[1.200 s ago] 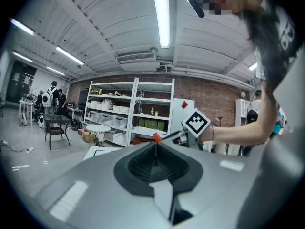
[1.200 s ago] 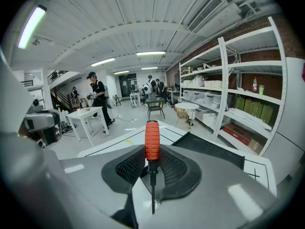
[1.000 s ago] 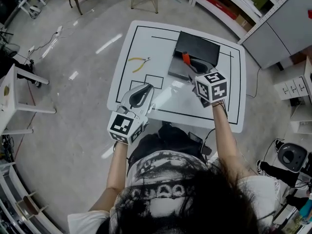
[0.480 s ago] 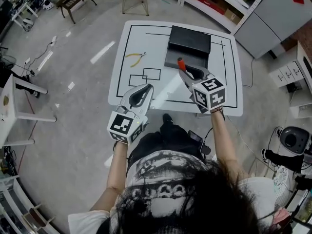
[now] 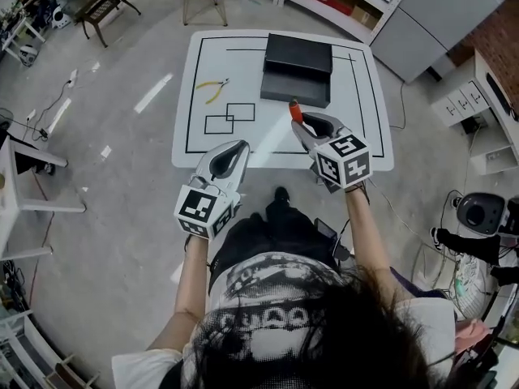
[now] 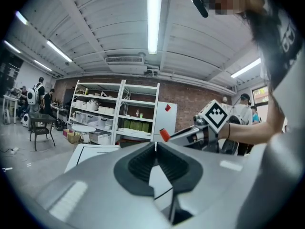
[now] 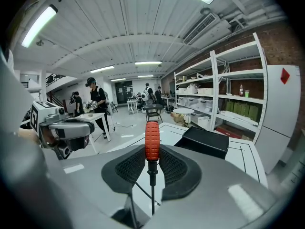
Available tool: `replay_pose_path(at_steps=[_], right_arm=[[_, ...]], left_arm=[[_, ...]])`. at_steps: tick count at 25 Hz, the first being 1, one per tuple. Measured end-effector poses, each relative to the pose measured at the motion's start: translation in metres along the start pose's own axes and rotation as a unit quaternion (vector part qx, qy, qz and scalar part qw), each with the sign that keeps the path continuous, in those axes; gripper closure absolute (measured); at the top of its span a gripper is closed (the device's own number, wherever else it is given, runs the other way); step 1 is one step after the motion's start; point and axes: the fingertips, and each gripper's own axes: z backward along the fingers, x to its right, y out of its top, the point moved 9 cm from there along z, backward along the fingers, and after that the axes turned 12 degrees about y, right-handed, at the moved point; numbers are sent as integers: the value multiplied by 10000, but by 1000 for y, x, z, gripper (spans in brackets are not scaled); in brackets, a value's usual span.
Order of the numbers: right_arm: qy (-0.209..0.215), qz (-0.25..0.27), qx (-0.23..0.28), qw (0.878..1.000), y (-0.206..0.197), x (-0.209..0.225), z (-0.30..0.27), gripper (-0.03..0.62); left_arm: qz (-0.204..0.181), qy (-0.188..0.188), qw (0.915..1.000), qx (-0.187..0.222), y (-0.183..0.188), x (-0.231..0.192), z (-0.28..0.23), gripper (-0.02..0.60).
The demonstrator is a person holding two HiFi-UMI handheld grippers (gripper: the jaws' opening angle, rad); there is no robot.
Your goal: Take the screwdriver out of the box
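Note:
My right gripper (image 5: 302, 125) is shut on the screwdriver (image 5: 296, 110), whose red handle sticks out past the jaw tips. It hangs above the table's near edge, clear of the open black box (image 5: 294, 87) at the back. In the right gripper view the screwdriver (image 7: 152, 142) stands upright between the pads, its thin shaft running down, and the box (image 7: 205, 142) lies ahead to the right. My left gripper (image 5: 240, 147) is shut on nothing, level with the table's near edge; its tips (image 6: 155, 146) meet.
The white table (image 5: 361, 136) carries black outlines, with yellow-handled pliers (image 5: 212, 89) at the back left. Shelves and a grey cabinet (image 5: 438, 10) stand beyond it. Chairs and small tables are on the floor at the left, and several people stand far off.
Both grippers have drawn back from the table toward the person. The right one has carried the screwdriver away from above the box to the table's near edge.

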Motion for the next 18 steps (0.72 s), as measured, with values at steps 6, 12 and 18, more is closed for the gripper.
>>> replay_pose_path(at_steps=[6, 12, 18], right_arm=[[-91, -29, 6, 10000, -5, -3, 18, 502], [-75, -102, 28, 9999, -17, 0, 38, 502], [55, -122, 7, 9999, -36, 6, 66, 502]], left_arm=[[15, -139, 9999, -4, -1, 11, -2, 581], [-54, -164, 9998, -66, 2, 29, -8, 581], [-80, -47, 9999, -113, 0, 59, -11, 581]])
